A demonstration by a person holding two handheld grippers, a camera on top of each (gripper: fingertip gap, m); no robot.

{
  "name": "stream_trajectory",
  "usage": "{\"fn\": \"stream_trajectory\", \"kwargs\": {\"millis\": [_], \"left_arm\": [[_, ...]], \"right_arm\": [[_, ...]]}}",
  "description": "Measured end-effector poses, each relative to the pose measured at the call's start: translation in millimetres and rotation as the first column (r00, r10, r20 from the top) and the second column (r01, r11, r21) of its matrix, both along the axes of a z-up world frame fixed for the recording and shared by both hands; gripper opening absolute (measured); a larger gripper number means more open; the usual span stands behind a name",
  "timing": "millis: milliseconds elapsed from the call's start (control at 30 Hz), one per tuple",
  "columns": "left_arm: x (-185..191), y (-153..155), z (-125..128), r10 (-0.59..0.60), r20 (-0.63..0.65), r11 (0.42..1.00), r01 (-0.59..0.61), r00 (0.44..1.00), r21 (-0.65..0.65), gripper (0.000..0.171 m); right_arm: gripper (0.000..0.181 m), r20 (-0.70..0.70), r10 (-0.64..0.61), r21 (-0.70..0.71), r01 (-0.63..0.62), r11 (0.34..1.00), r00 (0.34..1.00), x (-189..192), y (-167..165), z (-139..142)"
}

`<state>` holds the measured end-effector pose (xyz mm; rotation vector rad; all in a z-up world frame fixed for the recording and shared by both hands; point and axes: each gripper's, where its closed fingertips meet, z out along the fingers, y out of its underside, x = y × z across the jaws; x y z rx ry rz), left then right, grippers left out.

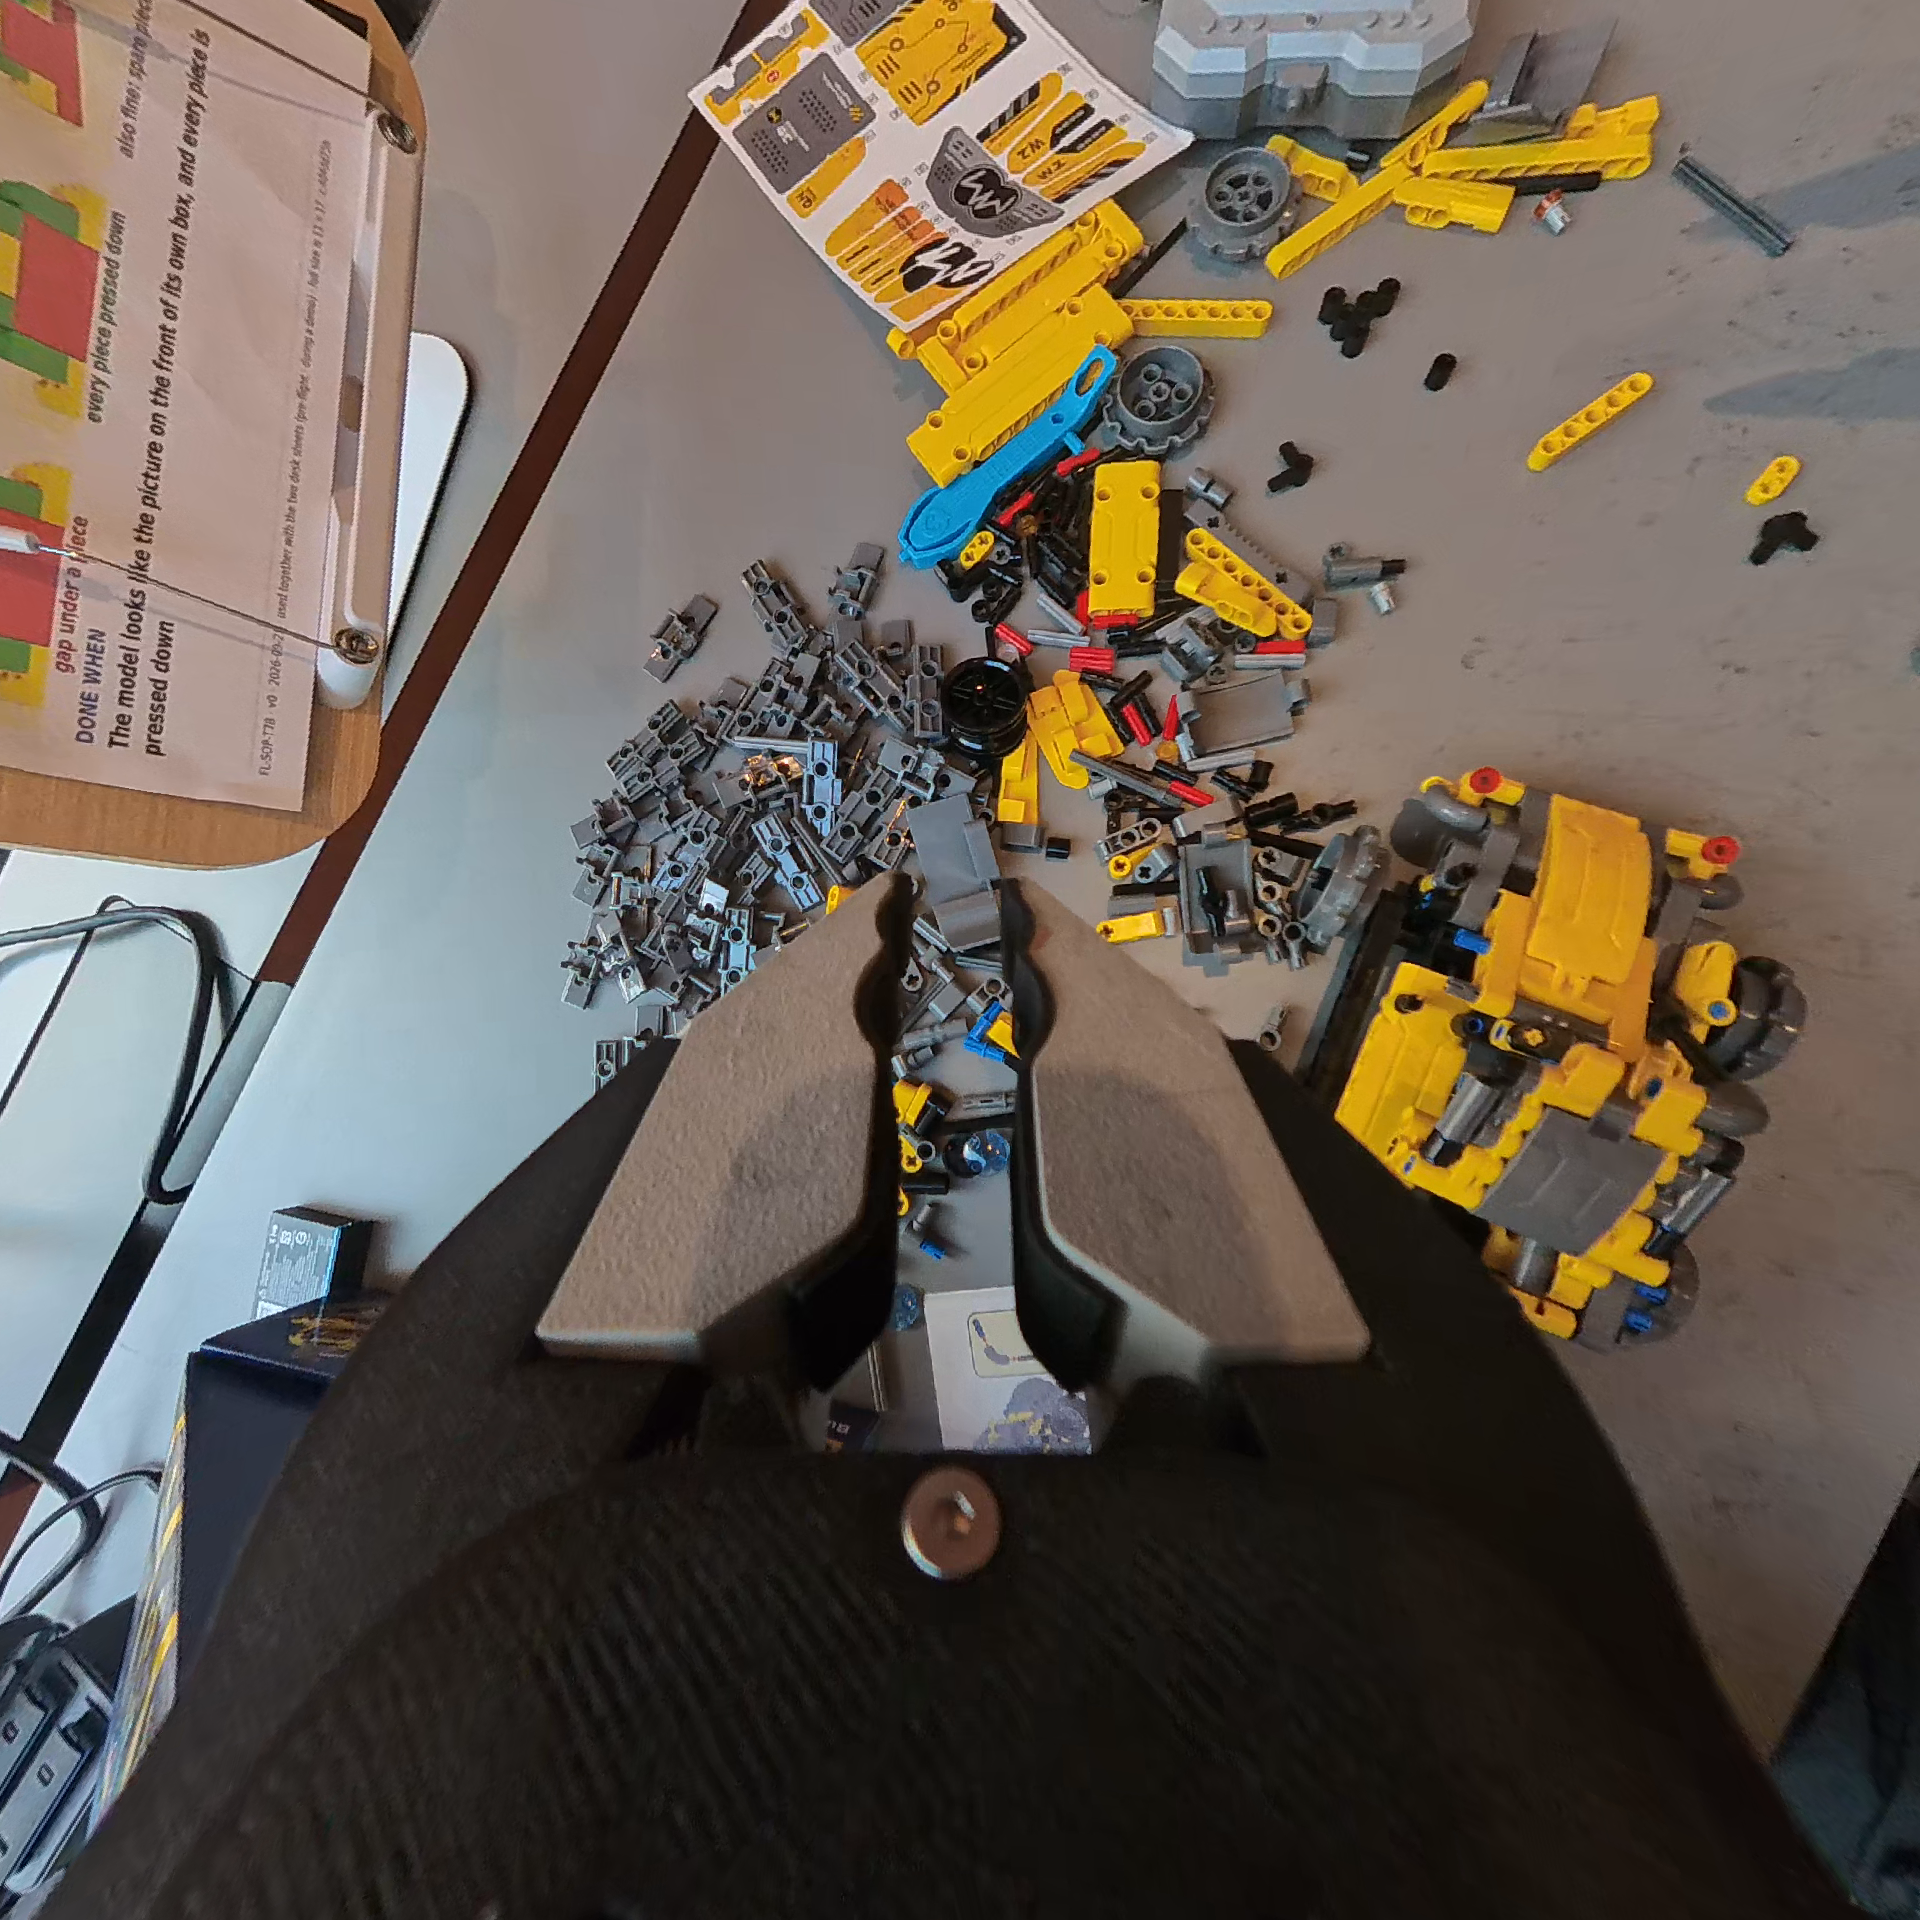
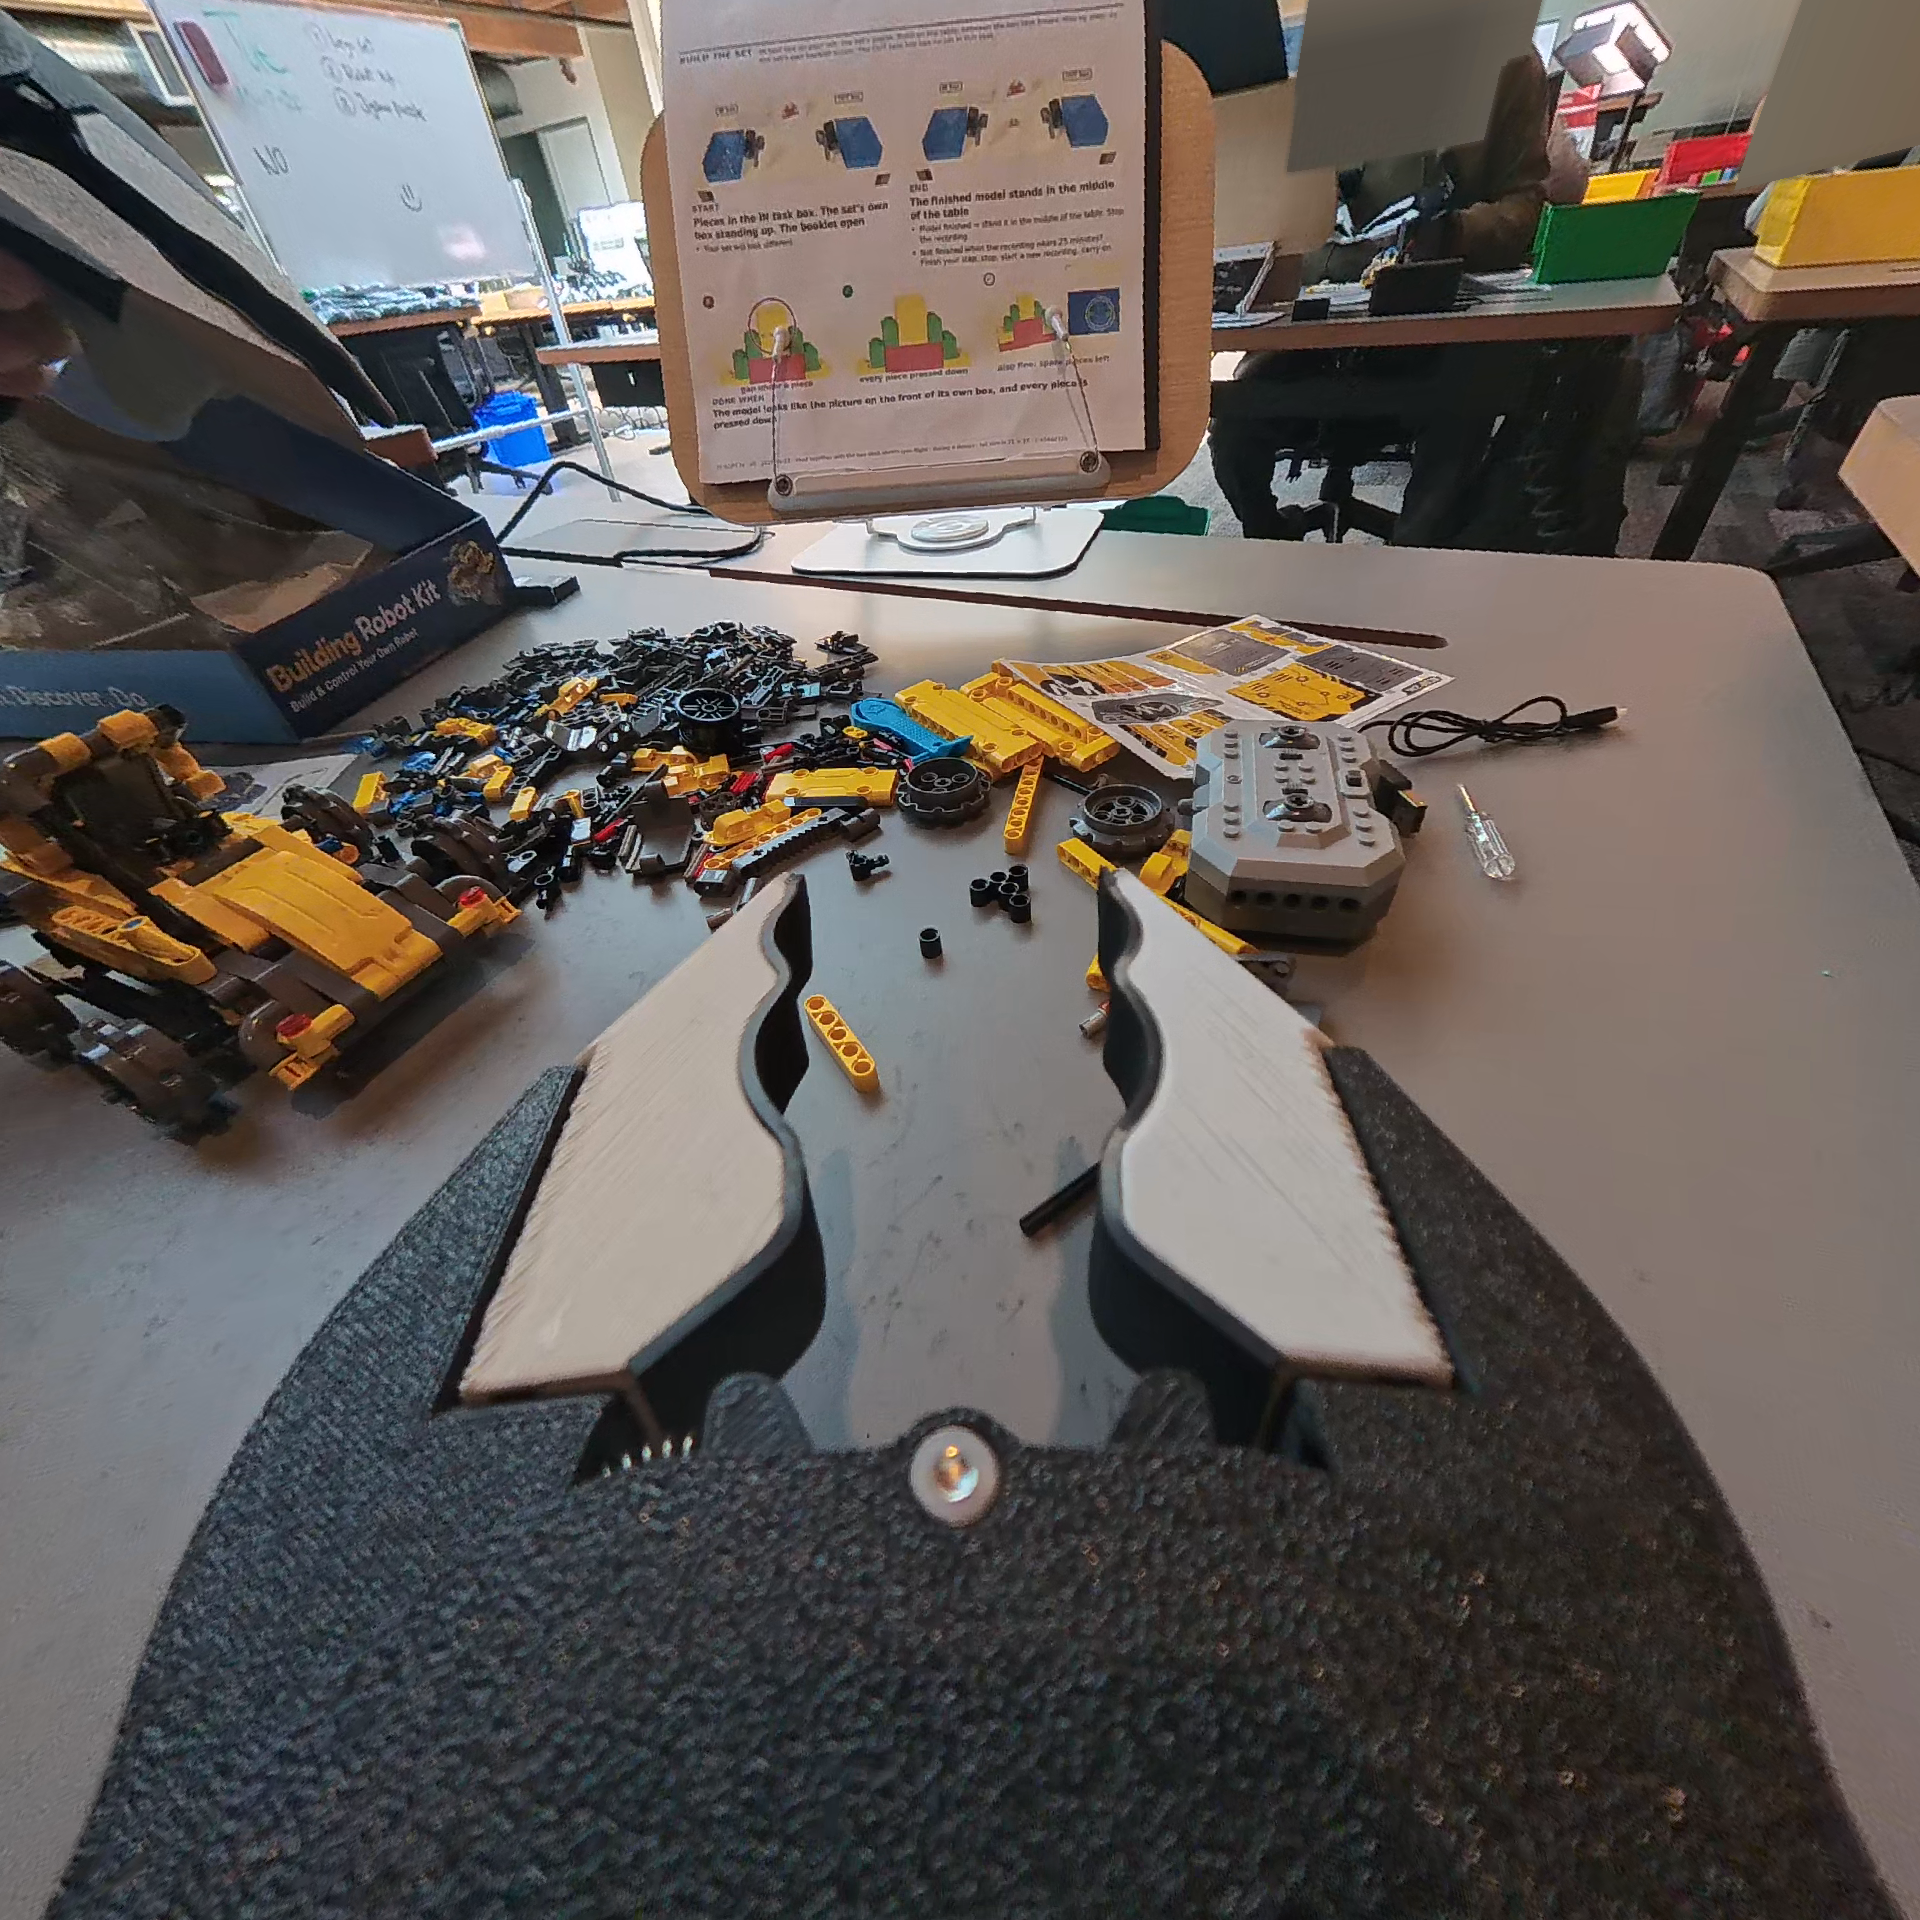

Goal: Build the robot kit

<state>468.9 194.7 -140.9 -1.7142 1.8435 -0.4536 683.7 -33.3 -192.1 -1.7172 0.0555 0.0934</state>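
Left gripper [image 1: 956, 914] nearly closed around light grey panel piece [image 1: 961, 868]; right gripper [image 2: 951, 914] apart, empty, above rigid yellow beam [image 2: 842, 1042].

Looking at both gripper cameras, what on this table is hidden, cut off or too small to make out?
- Left wrist view: the left gripper covers the pieces beneath it.
- Left wrist view: the grey block is cut by the top edge.
- Right wrist view: the yellow model runs off the left edge.
- Right wrist view: the black rod disappears behind a finger of the right gripper.
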Motion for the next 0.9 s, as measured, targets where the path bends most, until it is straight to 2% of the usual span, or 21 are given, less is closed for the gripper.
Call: {"fn": "stream_trajectory", "kwargs": {"millis": [900], "left_arm": [[1.5, -0.5, -3.2, -0.006, -0.008, 1.0, 0.006, 1.0, -0.006, 0.014]], "right_arm": [[0.055, 0.0, 0.002, -0.003, -0.002, 1.0, 1.0, -0.1, -0.1, -0.6]]}}
